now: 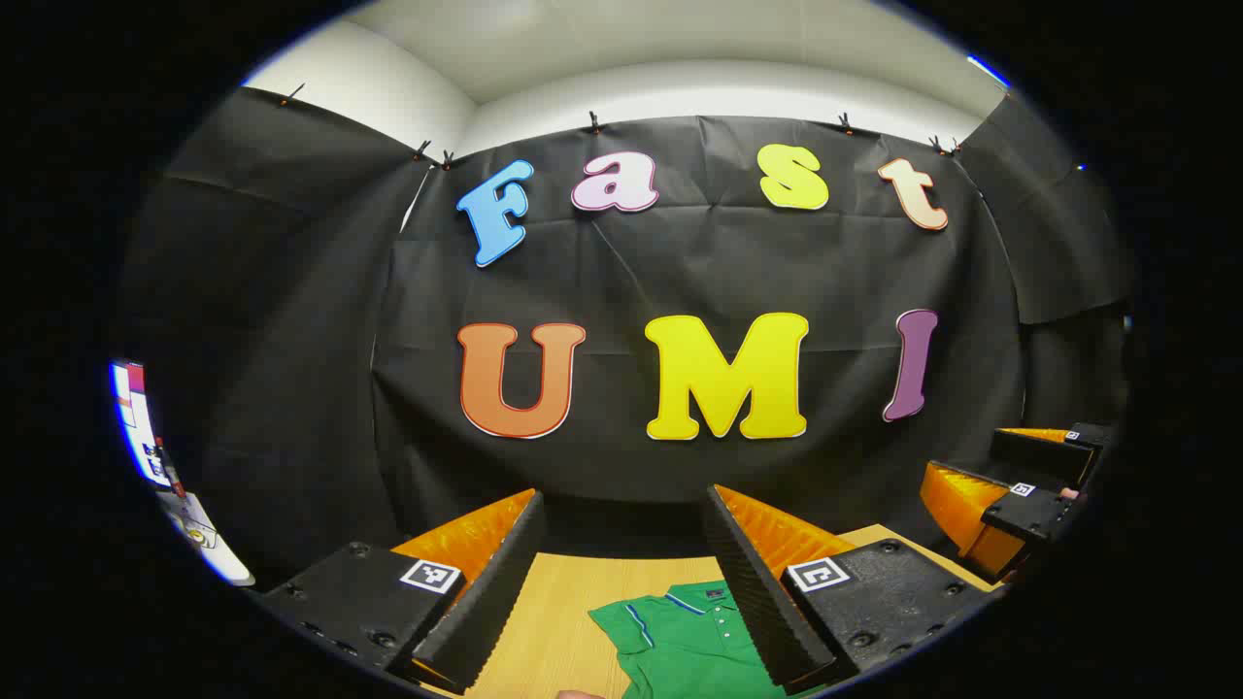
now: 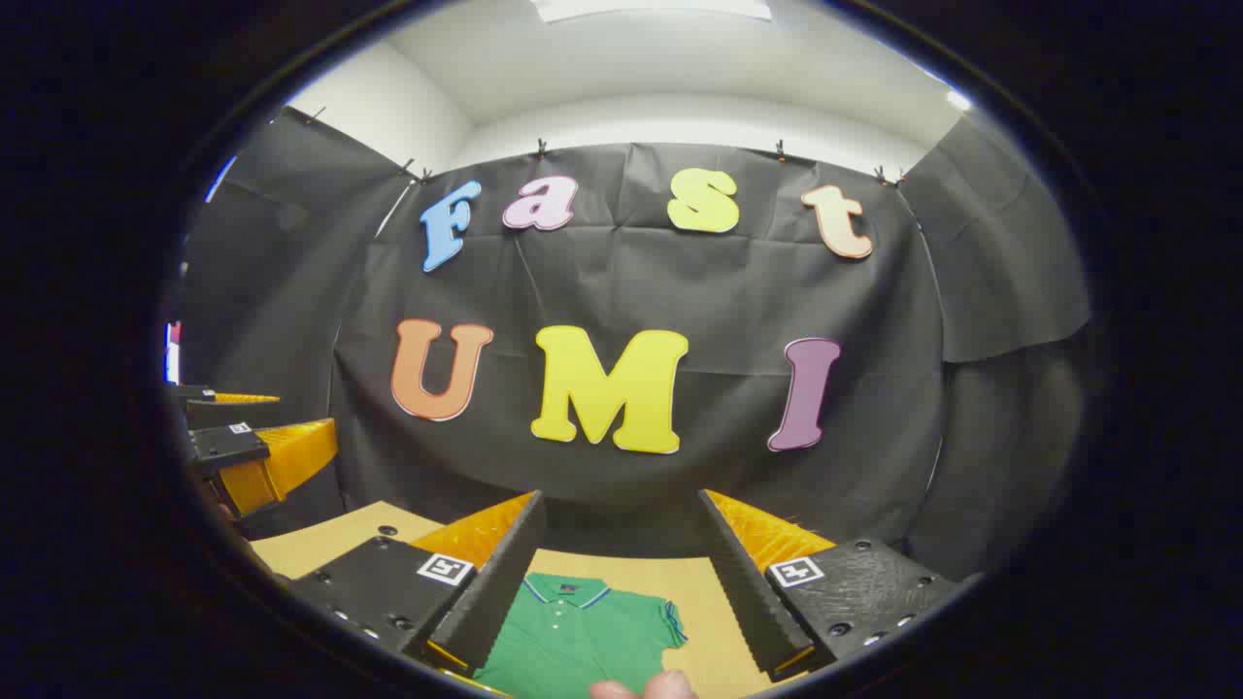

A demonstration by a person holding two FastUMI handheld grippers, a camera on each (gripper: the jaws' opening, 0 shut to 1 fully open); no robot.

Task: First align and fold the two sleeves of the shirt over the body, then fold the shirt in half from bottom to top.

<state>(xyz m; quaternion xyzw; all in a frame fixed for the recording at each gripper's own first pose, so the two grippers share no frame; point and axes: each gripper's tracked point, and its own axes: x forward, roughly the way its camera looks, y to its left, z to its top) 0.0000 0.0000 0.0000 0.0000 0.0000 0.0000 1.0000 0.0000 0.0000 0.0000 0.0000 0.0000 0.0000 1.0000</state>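
Shirt flat on the bench, both claws spread and empty

Shirt: green polo, lying flat on the pale wooden bench, collar toward the far edge, body running toward the near edge. Seen in the left gripper view too, partly hidden behind a finger. Sleeves out to the sides, not yet folded over the body, so step 1 of the task judged untouched.

Left gripper: held above the bench, fingers parted wide, nothing between them. Right gripper: likewise raised, spread wide, clamping nothing. Neither touching the cloth.

Handling, as a judgement: light, soft, limp knit; no stiffness, likely to sag and crease when lifted, likely to drag on the wood instead of sliding cleanly. Best taken by pinching a thin edge: the sleeve cuff for the sleeve folds, later the 2 bottom corners of the hem for the half fold. Hem hidden at the near edge.

Materials and shapes: short sleeves trimmed with thin blue-and-white stripes, matching stripes on the folded collar, short buttoned placket with small pale buttons. Bench with a smooth, light wood grain. Finger faces ribbed, wedge-shaped, each carrying a square printed marker on its block. A fingertip visible at the near edge of the bench.
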